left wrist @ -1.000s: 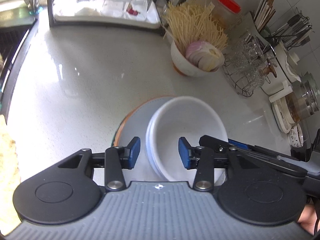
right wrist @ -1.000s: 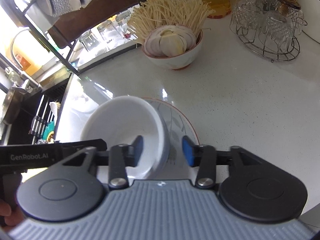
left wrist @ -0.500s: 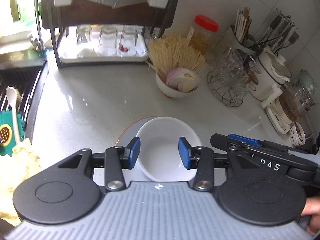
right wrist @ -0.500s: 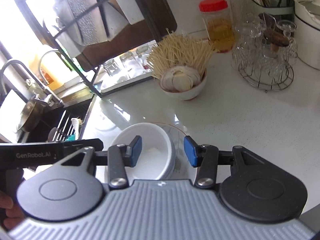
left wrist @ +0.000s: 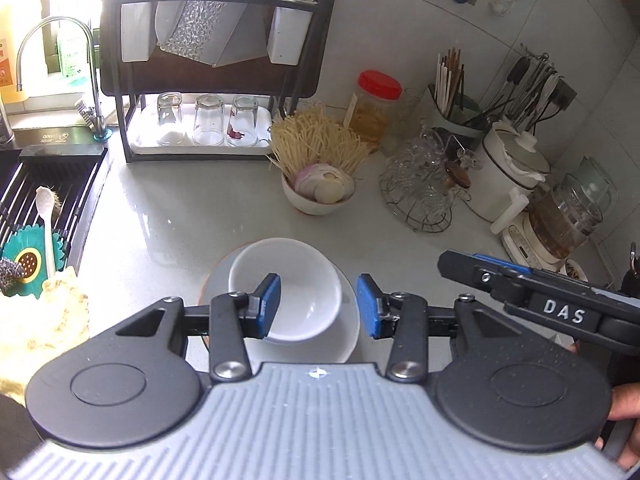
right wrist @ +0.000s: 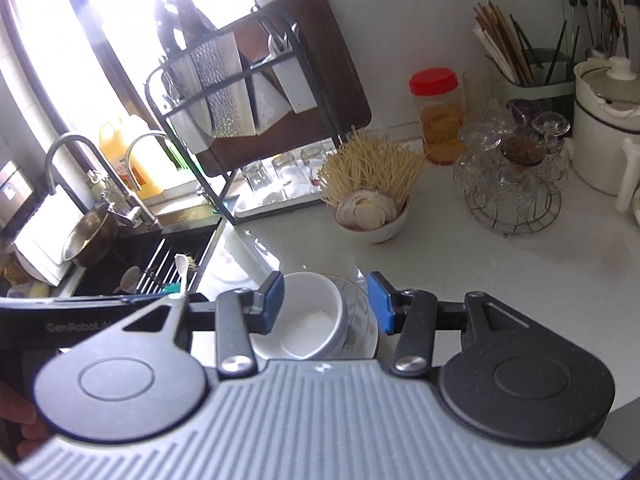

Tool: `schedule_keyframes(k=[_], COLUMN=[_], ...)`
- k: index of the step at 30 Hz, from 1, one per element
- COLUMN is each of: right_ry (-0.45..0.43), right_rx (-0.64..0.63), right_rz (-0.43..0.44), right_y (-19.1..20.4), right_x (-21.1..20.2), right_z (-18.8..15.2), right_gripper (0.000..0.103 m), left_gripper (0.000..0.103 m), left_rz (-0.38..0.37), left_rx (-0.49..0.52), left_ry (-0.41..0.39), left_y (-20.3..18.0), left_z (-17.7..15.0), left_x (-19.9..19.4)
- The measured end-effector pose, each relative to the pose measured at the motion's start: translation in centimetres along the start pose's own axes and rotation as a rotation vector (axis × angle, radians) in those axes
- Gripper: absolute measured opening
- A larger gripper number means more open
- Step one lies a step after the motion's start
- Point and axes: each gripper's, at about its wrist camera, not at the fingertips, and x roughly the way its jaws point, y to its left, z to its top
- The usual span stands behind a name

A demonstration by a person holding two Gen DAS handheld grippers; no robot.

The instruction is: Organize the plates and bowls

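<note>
Both wrist cameras are looking steeply down from above at the white bowl [left wrist: 294, 286] sitting on its plate [left wrist: 344, 344] on the counter. The left view is facing it from the bowl's left side, with the sink [left wrist: 36, 208] at its left edge. The right view is facing it from the bowl's right. Both are sharing the dish rack [right wrist: 256, 92] and noodle bowl [right wrist: 374, 220] beyond.

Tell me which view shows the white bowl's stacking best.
The right wrist view: the white bowl shows layered rims at its side, nested on the patterned plate. The left wrist view looks down into the white bowl, hiding the layers.
</note>
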Motion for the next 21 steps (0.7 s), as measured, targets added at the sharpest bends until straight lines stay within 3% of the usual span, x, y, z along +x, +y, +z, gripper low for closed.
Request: schedule_keyframes(k=[6, 10, 21], right_ry=[-0.044, -0.093, -0.117], right_rx=[-0.017, -0.078, -0.074], right_rz=[0.003, -0.048, 0.002], right_y=[-0.6, -0.6, -1.2], right_x=[-3.3, -5.2, -9.3], right_z=[-0.6, -1.2, -2.6], right_gripper=[0.050, 0.050, 0.050], left_gripper=[0.048, 0.048, 0.048], left_rz=[0.013, 0.019, 0.050], left_rx=[-0.004, -0.014, -0.060], left_ry=[-0.018, -0.043, -0.108], left_y=[-2.1, -3.2, -4.9], left_z=[-1.7, -3.0, -6.0], left_x=[-1.4, -3.1, -6.9])
